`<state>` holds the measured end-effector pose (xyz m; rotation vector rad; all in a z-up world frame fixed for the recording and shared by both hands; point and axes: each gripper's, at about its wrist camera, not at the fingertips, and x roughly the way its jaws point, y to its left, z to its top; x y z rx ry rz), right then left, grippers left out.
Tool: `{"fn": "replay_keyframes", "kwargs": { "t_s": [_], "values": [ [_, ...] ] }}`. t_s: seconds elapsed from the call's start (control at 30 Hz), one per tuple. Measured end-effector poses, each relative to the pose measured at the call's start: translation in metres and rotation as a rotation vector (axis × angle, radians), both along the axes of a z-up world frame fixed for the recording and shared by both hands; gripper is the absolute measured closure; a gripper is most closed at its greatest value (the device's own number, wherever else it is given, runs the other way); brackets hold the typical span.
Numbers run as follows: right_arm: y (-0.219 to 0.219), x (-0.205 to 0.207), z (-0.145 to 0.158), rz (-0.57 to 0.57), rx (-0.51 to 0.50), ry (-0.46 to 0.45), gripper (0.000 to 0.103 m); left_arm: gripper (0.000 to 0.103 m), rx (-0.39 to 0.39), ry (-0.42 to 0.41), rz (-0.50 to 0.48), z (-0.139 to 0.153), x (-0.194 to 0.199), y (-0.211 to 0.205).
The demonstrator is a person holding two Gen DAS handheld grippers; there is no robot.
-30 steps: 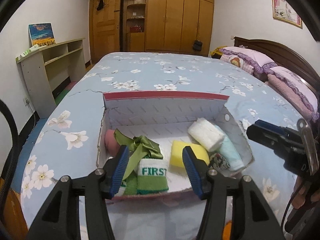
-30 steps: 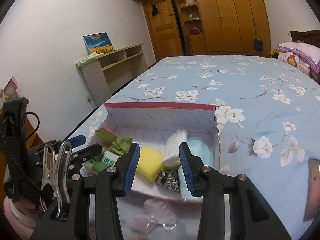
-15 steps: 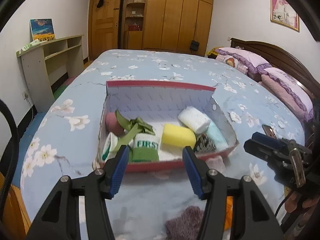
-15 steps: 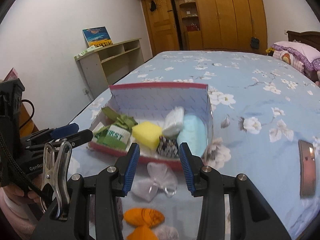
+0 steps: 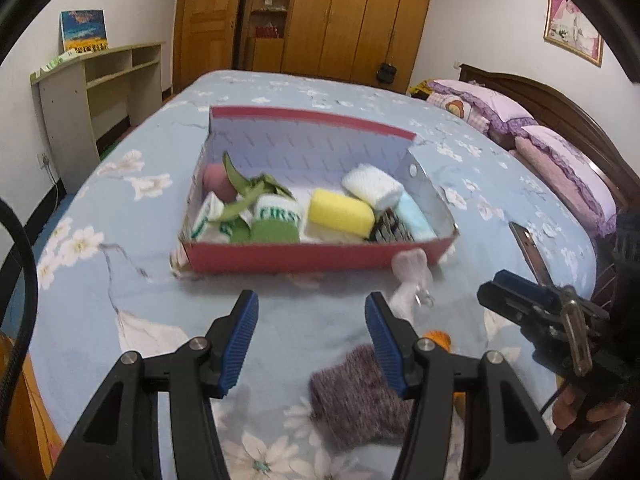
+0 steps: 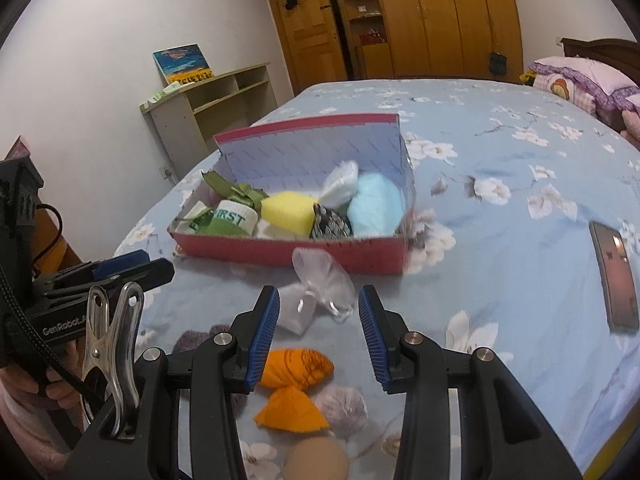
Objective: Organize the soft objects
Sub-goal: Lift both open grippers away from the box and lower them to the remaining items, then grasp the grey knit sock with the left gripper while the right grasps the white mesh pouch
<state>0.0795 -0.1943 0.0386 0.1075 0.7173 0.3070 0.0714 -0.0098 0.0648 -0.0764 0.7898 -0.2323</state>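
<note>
On a bed (image 5: pixel 120 240) spread with a blue floral sheet, a red cardboard box (image 5: pixel 304 258) stands open and part-filled. Inside it I see a green-and-white rolled cloth lettered "FIRST" (image 5: pixel 278 220), a green ribbon (image 5: pixel 252 190), a yellow sponge (image 5: pixel 340 212), a white rolled towel (image 5: pixel 372 186), a pale blue roll (image 6: pixel 374 206) and a dark patterned bundle (image 6: pixel 330 222).

My left tongs (image 5: pixel 310 336) hang spread over the sheet in front of the box, nothing between the blue pads; a purple knitted piece (image 5: pixel 356 396) lies just beneath the right-hand finger. My right tongs (image 6: pixel 318 330) are likewise spread and empty, tilted down over the loose items lying short of the box: a sheer white organza pouch (image 6: pixel 320 286) just outside the red front wall, an orange cloth twist (image 6: pixel 294 388) below it, a mauve knitted ball (image 6: pixel 346 406) beside that, and a tan rounded object (image 6: pixel 316 460) at the bottom edge, too cropped to identify.

A dark phone (image 6: pixel 614 276) lies flat on the sheet well to the right of the box. In each view the opposite hand's rig shows at the frame's edge.
</note>
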Motion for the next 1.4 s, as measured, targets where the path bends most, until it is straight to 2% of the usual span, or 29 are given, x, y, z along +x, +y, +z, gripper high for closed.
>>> {"fn": "replay_keyframes", "kwargs": {
  "t_s": [0.2,0.33,0.67,1.23,1.4],
  "values": [
    [-0.006,-0.010,-0.011,-0.011,0.015,0.020,0.061,0.044,-0.021,0.061,-0.033,-0.014,-0.012,-0.007],
    [-0.011,-0.014,-0.014,-0.024,0.022,0.021,0.061,0.037,-0.030,0.108,-0.049,-0.027,-0.018,-0.012],
    [-0.013,-0.017,-0.017,-0.021,0.032,0.013,0.061,0.033,-0.046,0.195,-0.042,-0.053,-0.021,-0.019],
    [-0.020,-0.014,-0.031,-0.030,0.059,0.042,0.061,0.033,-0.055,0.201,-0.081,-0.064,-0.021,-0.034],
    [-0.021,-0.013,-0.034,-0.030,0.066,0.050,0.061,0.041,-0.031,0.183,-0.081,-0.063,-0.023,-0.037]
  ]
}}
